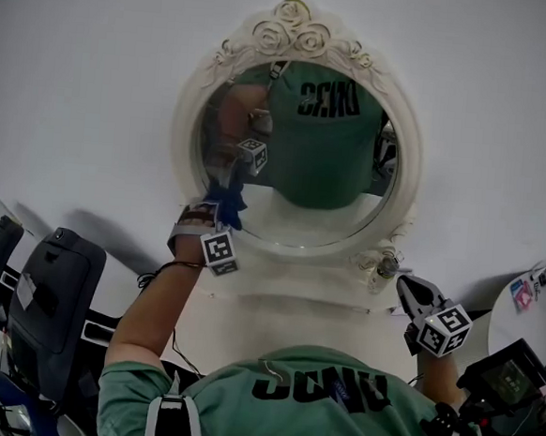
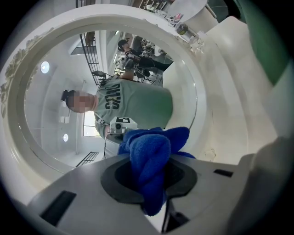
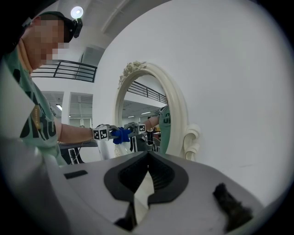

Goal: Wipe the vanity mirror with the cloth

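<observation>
Pressing cloth [image 2: 154, 142] on mirror [image 2: 55, 114], left claw [image 2: 149, 176] clamped, shirt print [image 1: 321, 390] illegible

the vanity mirror [image 1: 293, 26] sits at upper centre of the head view against the wall [image 1: 489, 107], the cloth [image 1: 225, 204] in the left gripper [image 1: 218, 219] meets its lower left edge, and the right gripper [image 1: 409, 289] hangs at lower right, beside the frame's foot.

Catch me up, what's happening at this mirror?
A person with a gripper in each hand is at the vanity mirror. The left gripper is shut on a blue cloth, which is pressed against the glass near its lower left edge in the head view. The right gripper is shut and empty, held low by the frame's lower right and apparently clear of it.
</observation>
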The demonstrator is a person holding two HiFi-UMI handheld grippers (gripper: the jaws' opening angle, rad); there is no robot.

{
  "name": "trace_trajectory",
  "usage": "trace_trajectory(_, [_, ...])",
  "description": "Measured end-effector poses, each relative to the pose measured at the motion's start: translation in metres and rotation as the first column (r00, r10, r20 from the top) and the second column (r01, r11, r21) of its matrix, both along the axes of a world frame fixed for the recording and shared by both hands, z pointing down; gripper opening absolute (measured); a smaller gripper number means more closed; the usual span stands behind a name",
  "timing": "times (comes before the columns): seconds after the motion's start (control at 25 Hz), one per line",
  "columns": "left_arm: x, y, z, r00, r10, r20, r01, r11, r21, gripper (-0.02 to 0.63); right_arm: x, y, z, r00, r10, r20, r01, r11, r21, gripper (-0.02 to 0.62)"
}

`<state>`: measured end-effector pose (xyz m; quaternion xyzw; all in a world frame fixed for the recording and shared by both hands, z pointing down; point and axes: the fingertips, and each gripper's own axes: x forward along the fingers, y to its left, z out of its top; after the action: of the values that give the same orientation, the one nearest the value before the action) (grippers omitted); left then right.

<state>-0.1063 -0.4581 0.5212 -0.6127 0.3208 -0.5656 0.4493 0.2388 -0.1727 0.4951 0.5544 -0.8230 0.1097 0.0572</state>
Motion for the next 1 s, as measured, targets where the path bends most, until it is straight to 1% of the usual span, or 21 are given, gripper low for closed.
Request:
trace_trajectory(0.2, [0.011,0.002,0.002,1.000,-0.011,-0.014,0.011,1.000,-0.013,0.095,0.003,0.002,0.005,1.000,0.006,0.003,-0.006,1.000,-0.006,0.012])
trace_trajectory(0.32, [0.039,0.013,0.007,0.999,0.041,-0.012,-0.042,0.999,-0.029,0.095,0.001,0.001,0.005,1.000,0.001,0.004,-0.001,1.000,-0.006,0.012])
trace_trajectory(0.48, [0.093,0.032,0.016,0.991,0.132,-0.011,-0.132,0.990,-0.056,0.094,-0.003,0.001,0.005,1.000,-0.010,0.004,0.010,1.000,-0.006,0.012])
trace_trajectory(0.68, [0.163,0.058,0.021,0.966,0.257,-0.002,-0.257,0.963,-0.084,0.094,0.003,0.005,0.010,1.000,0.004,0.009,-0.004,1.000,-0.010,0.012])
trace_trajectory(1.0, [0.267,0.095,0.020,0.905,0.426,-0.004,-0.424,0.900,-0.103,0.094,0.018,0.014,0.014,0.999,0.042,0.028,-0.042,0.999,-0.009,0.012])
